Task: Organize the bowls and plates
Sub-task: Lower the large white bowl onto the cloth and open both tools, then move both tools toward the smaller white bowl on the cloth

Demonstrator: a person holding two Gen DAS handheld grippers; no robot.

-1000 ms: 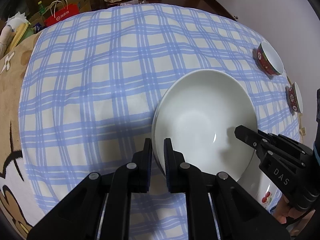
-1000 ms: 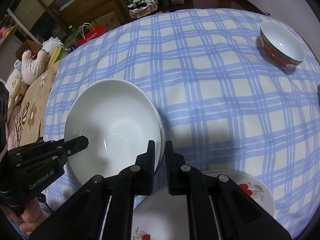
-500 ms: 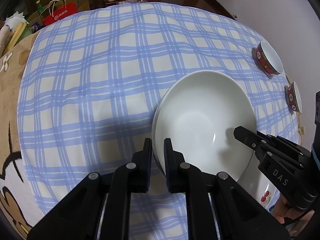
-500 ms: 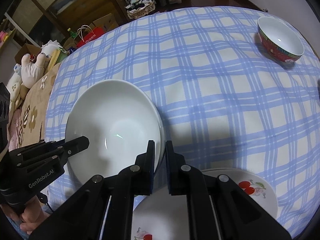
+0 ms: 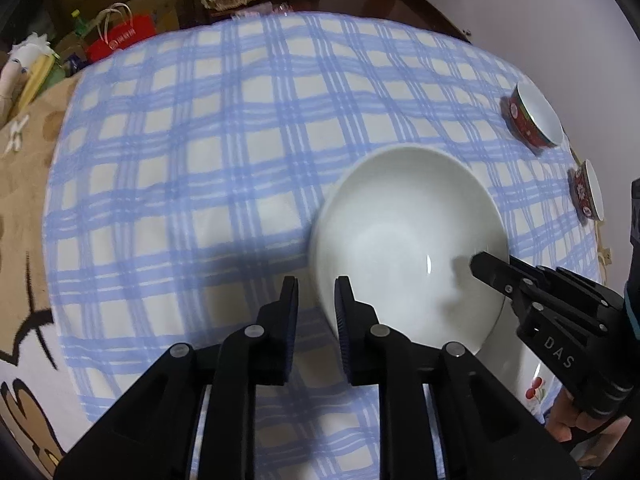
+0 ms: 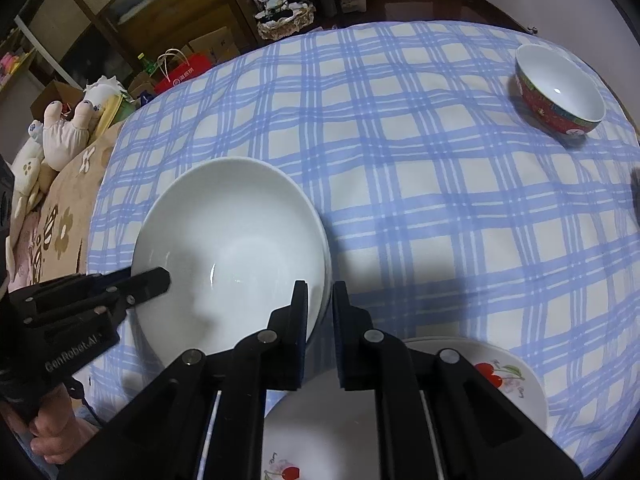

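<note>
A large white bowl rests on the blue checked tablecloth. A second white rim shows just under it on the right wrist view's side. My left gripper straddles the bowl's near left rim. Its jaws are opening and the pads no longer press, with cloth showing beside the rim. My right gripper is shut on the opposite rim of the white bowl. Each gripper shows in the other's view, the right gripper and the left gripper, both tips over the bowl's edge.
Two red-patterned small bowls stand at the table's far right edge; one red bowl shows in the right wrist view. A cherry-printed plate lies under the right gripper. Bags, boxes and stuffed toys sit beyond the table.
The left gripper's fingers have spread apart and come off the bowl's rim. The right gripper and the bowl have stayed where they were.
</note>
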